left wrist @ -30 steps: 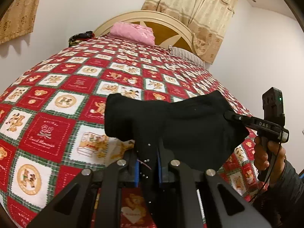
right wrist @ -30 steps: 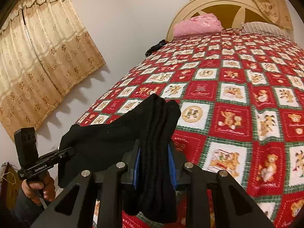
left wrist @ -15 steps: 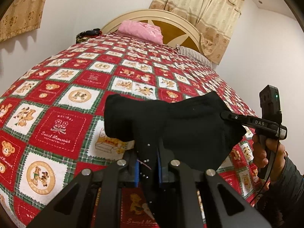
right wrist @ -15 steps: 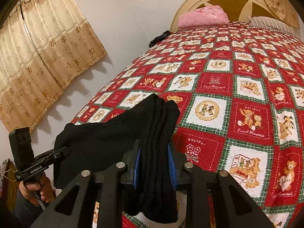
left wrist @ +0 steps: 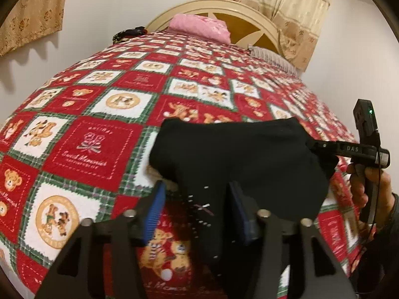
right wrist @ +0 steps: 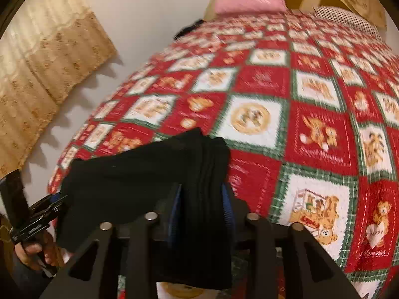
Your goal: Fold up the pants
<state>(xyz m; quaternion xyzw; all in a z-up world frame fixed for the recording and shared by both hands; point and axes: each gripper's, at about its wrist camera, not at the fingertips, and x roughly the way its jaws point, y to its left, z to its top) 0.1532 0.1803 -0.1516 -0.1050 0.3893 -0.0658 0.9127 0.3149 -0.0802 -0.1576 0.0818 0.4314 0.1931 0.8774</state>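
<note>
So you've got the whole bed (left wrist: 104,114) filling both views, covered in that red, white and green teddy-bear quilt, and everything else sits relative to it: the cream headboard (left wrist: 224,7) at its far end, a pink folded bundle (left wrist: 199,26) up against that, a striped pillow (right wrist: 344,18) beside it. The black pants (left wrist: 237,154) are bunched at the bed's near edge, stretched between your two tools. Your left gripper (left wrist: 197,211) has just been opening, its blue pads (left wrist: 153,211) spread apart with the cloth loose between them, not pinched. Your right gripper (right wrist: 202,208) has been opening too, with a thick ribbed fold filling the gap; can't tell if those pads are gripping.
</note>
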